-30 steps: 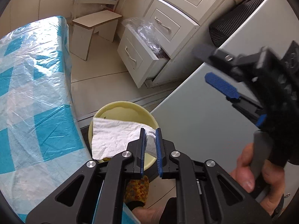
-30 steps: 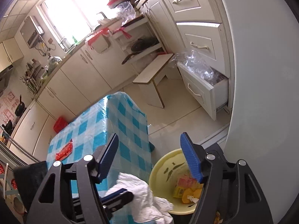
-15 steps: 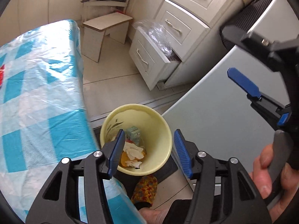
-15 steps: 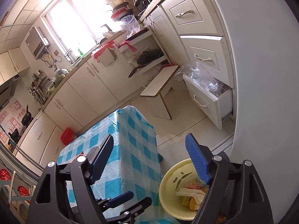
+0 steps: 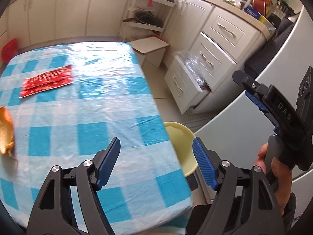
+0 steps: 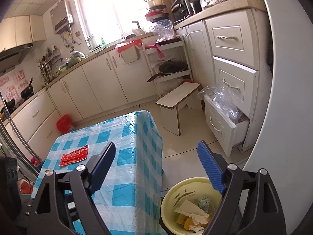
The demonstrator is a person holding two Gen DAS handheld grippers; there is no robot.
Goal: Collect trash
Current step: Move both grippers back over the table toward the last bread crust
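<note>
My left gripper point(image 5: 156, 140) hangs over the near corner of the blue-checked table point(image 5: 97, 117). Its jaws are opening and nothing is between them. A red packet point(image 5: 46, 82) lies flat at the table's far left, and an orange peel point(image 5: 5, 131) sits at the left edge. The yellow bin point(image 5: 182, 148) stands on the floor just past the table's right edge. In the right wrist view the bin point(image 6: 176, 193) holds a white tissue point(image 6: 187, 209), a small carton point(image 6: 203, 203) and peel. My right gripper point(image 6: 156, 145) is above it with its jaws opening, empty.
A large white appliance point(image 6: 283, 117) fills the right side. Beside it an open bottom drawer point(image 6: 221, 125) with clear plastic bags juts into the floor space. A white stool point(image 6: 178, 99) stands beyond the table, and a red basket point(image 6: 64, 123) sits by the cabinets. A hand point(image 5: 273, 168) grips the right tool.
The left gripper let the white tissue drop into the bin, opened wide and swung left and up over the table. The right gripper opened wider and rose a little.
</note>
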